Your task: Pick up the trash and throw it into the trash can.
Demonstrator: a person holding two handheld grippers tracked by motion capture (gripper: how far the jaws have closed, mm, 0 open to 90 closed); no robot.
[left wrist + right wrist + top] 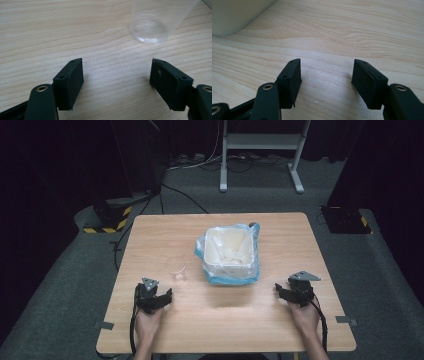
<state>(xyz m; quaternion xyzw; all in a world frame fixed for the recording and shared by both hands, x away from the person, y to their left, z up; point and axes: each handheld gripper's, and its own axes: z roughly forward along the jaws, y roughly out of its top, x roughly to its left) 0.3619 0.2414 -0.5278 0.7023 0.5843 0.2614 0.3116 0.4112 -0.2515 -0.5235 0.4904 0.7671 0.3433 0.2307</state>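
Cup: clear plastic cup [175,268] standing upright on the table, left of the bin and just ahead of my left gripper — the thing I take to be in play.
Table: light wooden tabletop [280,320], bare across the near half where both of my hands rest.
Bin: white rectangular bin [231,251] lined with a pale blue bag, sitting mid-table between the two grippers and farther from me than either; its white wall shows at the upper left in the right gripper view [234,15].
Left gripper: left gripper [156,299] low over the table, jaws spread wide with nothing between them; in its own view [116,72] the cup [155,22] sits ahead and off to the right of the jaw line, apart from both pads.
Right gripper: right gripper [295,291] at the near right side, well apart from the cup with the bin in between; jaws [325,80] wide and empty over bare wood.
Key relation: the cup lies forward and slightly right of the left gripper, its axis vertical — I judge the left hand is plainly the nearer one, and a short push ahead with a small rightward correction would bring the cup wall between the pads.
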